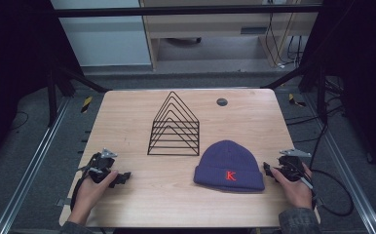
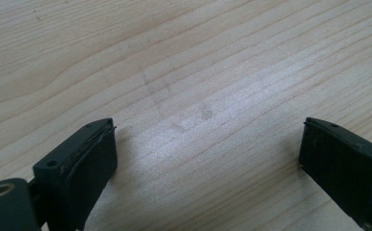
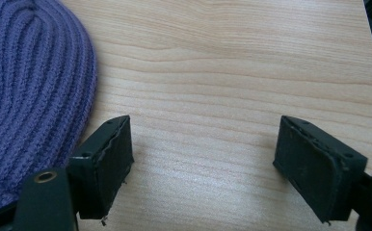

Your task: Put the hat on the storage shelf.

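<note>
Just right of the wire rack (image 1: 175, 125), the soft, light beanie (image 1: 230, 166) should pinch easily at its cuff; both grippers gape, empty.

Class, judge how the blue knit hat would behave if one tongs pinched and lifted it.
The hat looks like soft ribbed knit, so it would probably sag and fold. Lying flat on the table, it seems unlikely to roll or tip.

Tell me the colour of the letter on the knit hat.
Red: a letter K on the purple hat, clearest in the high view.
</note>
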Demonstrator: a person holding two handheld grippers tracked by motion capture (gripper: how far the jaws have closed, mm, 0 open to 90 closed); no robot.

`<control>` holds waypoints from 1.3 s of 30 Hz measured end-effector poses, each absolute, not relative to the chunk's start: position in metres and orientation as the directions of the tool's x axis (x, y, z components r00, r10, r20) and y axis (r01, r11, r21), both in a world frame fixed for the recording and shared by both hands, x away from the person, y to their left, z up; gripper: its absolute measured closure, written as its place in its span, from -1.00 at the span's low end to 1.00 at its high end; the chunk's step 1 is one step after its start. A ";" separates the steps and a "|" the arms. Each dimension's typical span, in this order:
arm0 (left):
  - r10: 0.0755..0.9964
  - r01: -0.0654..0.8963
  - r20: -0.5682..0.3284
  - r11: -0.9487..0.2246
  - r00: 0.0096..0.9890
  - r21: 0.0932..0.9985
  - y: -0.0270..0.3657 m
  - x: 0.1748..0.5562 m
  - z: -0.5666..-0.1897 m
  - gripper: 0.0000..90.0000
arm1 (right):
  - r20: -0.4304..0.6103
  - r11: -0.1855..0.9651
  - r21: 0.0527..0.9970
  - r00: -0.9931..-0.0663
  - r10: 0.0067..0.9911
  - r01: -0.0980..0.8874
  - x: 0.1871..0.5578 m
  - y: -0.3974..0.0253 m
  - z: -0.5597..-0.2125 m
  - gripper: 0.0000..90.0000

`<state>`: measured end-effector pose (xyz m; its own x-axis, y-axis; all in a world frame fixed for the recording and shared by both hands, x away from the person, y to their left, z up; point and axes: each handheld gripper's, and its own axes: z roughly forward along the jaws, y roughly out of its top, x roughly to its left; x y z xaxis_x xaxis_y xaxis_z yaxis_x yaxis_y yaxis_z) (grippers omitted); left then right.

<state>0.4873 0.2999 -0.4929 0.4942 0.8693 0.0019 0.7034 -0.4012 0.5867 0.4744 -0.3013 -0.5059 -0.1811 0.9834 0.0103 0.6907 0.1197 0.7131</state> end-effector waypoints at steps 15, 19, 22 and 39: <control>0.866 0.699 0.019 -0.416 0.500 0.582 0.297 0.485 -0.495 -0.95 | -0.017 0.143 0.718 -0.188 0.982 0.681 0.468 -0.293 -0.491 -0.50; 0.866 0.697 0.018 -0.414 0.500 0.585 0.296 0.484 -0.495 -0.97 | -0.035 0.169 0.732 -0.211 0.977 0.660 0.467 -0.285 -0.483 -0.44; 0.865 0.698 0.018 -0.417 0.501 0.583 0.296 0.484 -0.495 -0.98 | -0.042 0.191 0.735 -0.237 0.970 0.651 0.472 -0.274 -0.472 -0.35; 0.860 0.691 0.019 -0.423 0.510 0.585 0.295 0.483 -0.496 -1.00 | -0.124 0.457 0.620 -0.495 0.860 0.637 0.530 -0.208 -0.437 -0.07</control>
<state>0.4828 0.2950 -0.4962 0.5103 0.8598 0.0189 0.6915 -0.4233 0.5854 0.5300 -0.2076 -0.4371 -0.4953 0.8598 -0.1241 0.6375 0.4568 0.6205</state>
